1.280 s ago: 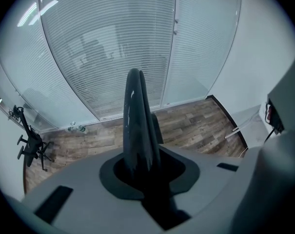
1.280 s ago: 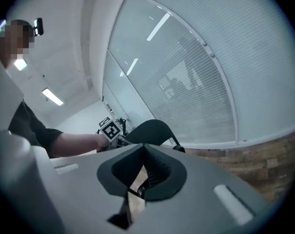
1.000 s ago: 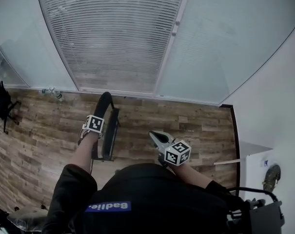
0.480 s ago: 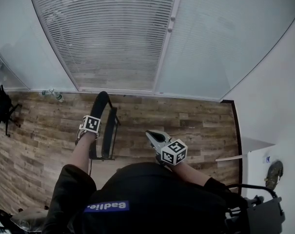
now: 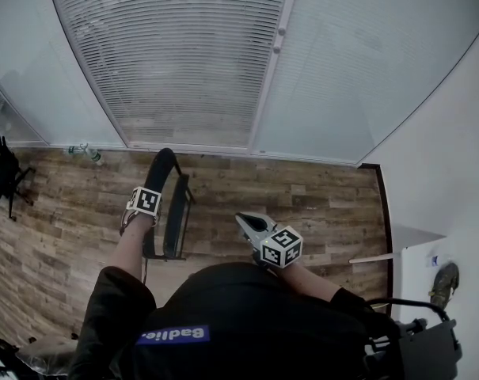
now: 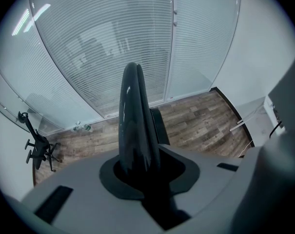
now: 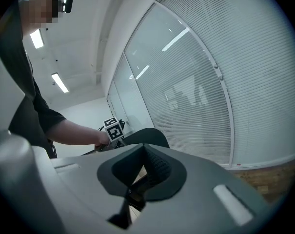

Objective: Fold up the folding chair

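The left claw [image 5: 147,204] is clenching the top edge of the folding chair [image 5: 161,172], pointing steeply down onto the curved black backrest. In the left gripper view the dark rim is filling the gap between the jaws. That grip seems to be there to steady the chair. It is looking thin and edge-on, with the seat apparently lying close against the back, so it is probably leaning on the hold and not standing by its own spread.

The right claw [image 5: 244,220] is hanging to the right of the chair, apart from it, with its jaws pressed together on nothing. It is pointing roughly level toward the backrest. I judge it is waiting as a spare hand, free to catch the frame or help carry.

The chair is standing on a floor of wood-look planks [image 5: 318,204], directly in front of the person and close to their legs. Beyond the chair a glass wall with closed slatted blinds [image 5: 184,62] is rising from the floor. A small bottle [image 5: 86,150] is lying at the foot of that wall, to the chair's left. Further left, a black stand with splayed legs [image 5: 1,172] is occupying the corner. Well to the chair's right, a plain white wall [image 5: 453,149] is closing off the room.
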{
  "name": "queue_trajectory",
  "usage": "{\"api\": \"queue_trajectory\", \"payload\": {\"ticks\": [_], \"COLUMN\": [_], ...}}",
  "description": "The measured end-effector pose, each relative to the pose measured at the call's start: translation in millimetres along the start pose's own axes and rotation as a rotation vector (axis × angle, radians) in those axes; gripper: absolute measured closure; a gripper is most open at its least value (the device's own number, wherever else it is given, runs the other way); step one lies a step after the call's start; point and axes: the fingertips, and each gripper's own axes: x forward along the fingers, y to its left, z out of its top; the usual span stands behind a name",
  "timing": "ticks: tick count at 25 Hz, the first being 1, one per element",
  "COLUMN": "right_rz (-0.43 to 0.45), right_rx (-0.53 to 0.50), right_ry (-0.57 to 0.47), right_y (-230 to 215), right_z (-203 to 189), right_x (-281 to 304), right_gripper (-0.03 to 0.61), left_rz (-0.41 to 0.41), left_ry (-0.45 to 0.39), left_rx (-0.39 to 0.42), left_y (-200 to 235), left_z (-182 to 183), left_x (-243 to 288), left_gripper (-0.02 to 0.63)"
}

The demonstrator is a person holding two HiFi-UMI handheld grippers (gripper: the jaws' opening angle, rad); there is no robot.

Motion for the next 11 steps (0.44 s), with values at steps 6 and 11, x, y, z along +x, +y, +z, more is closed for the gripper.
{"api": "queue_trajectory", "payload": {"ticks": [6, 11], "right_rz": [0.001, -0.001], "right_rx": [0.004, 0.009], "right_ry": [0.003, 0.007], "right_y": [1.2, 0.9], "right_z": [-1.2, -2.2], "right_x": [3.3, 8.4], "right_gripper": [0.577, 0.577], "left_rz": [0.012, -0.029], "left_ry": [0.003, 0.014], "left_rx": [0.004, -0.02], "left_y": [1.9, -6.3], "left_z": [-1.3, -3.2], "left_x": [1.0, 5.8], "left_gripper": [0.538, 0.538]}}
